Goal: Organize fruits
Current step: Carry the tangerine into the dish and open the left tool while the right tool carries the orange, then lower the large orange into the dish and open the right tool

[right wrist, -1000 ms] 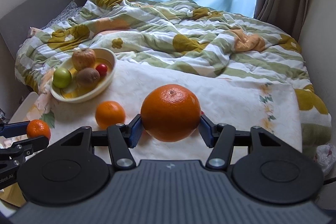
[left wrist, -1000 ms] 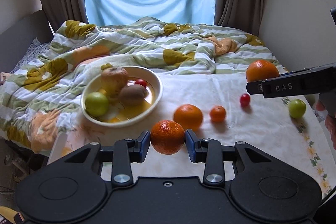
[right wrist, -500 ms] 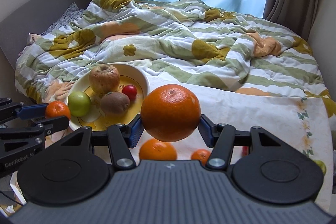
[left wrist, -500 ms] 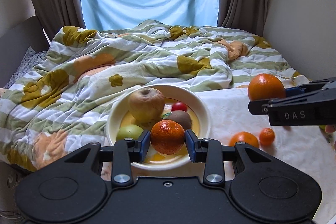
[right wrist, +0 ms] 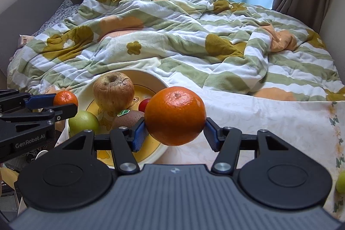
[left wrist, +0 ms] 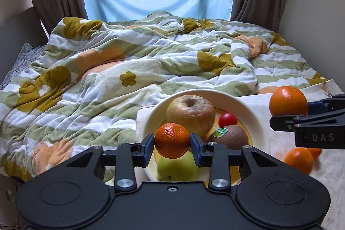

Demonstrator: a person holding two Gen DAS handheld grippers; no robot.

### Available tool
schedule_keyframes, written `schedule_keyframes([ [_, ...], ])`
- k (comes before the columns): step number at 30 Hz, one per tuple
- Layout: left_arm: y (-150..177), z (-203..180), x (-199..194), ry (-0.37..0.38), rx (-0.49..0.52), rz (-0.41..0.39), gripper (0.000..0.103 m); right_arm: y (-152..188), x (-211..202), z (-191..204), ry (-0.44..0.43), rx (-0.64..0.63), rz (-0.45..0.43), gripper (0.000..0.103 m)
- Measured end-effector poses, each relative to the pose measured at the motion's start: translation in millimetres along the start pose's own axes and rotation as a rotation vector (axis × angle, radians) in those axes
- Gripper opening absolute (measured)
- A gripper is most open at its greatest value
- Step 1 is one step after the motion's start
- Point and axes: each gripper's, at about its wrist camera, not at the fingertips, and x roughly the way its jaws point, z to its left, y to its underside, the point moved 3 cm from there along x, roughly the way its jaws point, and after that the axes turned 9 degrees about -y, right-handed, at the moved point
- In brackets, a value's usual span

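My left gripper (left wrist: 172, 141) is shut on a small orange (left wrist: 172, 140) and holds it over the near side of the cream bowl (left wrist: 254, 113), above a green apple (left wrist: 176, 168). The bowl also holds a wrinkled brown apple (left wrist: 190, 112), a kiwi with a sticker (left wrist: 231, 137) and a small red fruit (left wrist: 228, 119). My right gripper (right wrist: 175, 129) is shut on a large orange (right wrist: 175, 115), held above the bowl's right rim (right wrist: 159, 81). The left gripper also shows in the right wrist view (right wrist: 64, 102), with its small orange (right wrist: 65, 98).
The bowl stands on a pale floral cloth (right wrist: 269, 122) on the bed. Two oranges (left wrist: 298, 160) lie on the cloth right of the bowl. A green fruit (right wrist: 340, 182) lies at the cloth's right edge. A rumpled striped quilt (left wrist: 151, 61) lies behind.
Both grippers have moved left and forward toward the bowl, each still holding its orange. The left one has come over the bowl's near side; the right one has reached the bowl's right rim.
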Motion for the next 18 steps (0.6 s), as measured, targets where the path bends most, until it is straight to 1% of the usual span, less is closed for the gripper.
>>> schedule_keyframes([
  [3, -1.5, 6.5, 11.6, -0.004, 0.003, 0.008, 0.040, -1.4, 9.4, 1.9, 0.005, 0.012, 0.011, 0.072],
  [6, -2.0, 10.3, 21.7, 0.009, 0.004, 0.017, 0.041, -1.6, 17.1, 3.0, 0.011, 0.022, 0.019, 0.072],
  [12, -1.8, 9.9, 29.6, 0.014, 0.021, 0.014, 0.042, -2.3, 24.4, 2.7, 0.022, 0.030, 0.025, 0.072],
  [13, -1.8, 9.8, 28.9, 0.010, 0.023, 0.008, 0.054, -2.5, 24.5, 2.7, 0.021, 0.029, 0.025, 0.072],
  [14, -2.5, 10.6, 27.5, -0.003, 0.022, -0.002, 0.083, -2.6, 24.6, 2.8, 0.021, 0.029, 0.025, 0.072],
  [15, -3.0, 11.3, 24.9, -0.017, 0.017, -0.016, 0.095, -2.6, 24.3, 3.0, 0.020, 0.029, 0.025, 0.072],
  [16, -3.8, 12.7, 20.2, -0.026, 0.008, -0.040, 0.101, -3.4, 25.2, 2.5, 0.019, 0.028, 0.024, 0.072],
  [18, -5.9, 14.4, 14.6, -0.029, -0.003, -0.047, 0.101, -4.6, 26.3, 1.7, 0.015, 0.025, 0.022, 0.072],
])
